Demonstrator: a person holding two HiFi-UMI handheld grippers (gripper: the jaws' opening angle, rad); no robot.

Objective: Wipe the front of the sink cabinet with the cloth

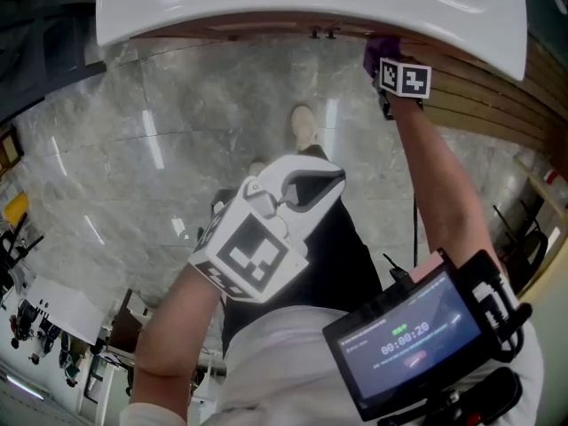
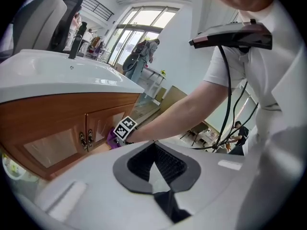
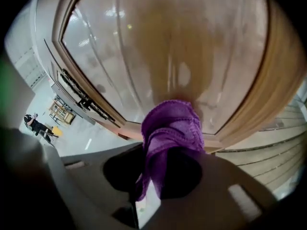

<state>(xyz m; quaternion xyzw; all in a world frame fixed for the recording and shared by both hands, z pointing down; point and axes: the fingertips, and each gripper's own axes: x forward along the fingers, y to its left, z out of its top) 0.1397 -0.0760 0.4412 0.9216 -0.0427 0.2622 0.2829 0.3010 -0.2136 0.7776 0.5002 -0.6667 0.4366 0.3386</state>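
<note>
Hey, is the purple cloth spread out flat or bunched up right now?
Bunched up. The purple cloth sits wadded in folds in the right gripper, its tip at the cabinet door.

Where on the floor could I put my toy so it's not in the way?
The marble floor is bare between the sink rim and the shoe, out to the left. It's crowded at the cabinet door, where the right tongs hold the purple cloth.

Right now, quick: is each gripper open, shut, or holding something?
Left gripper: shut, holding nothing.
Right gripper: shut on the purple cloth, held against the cabinet door.
</note>
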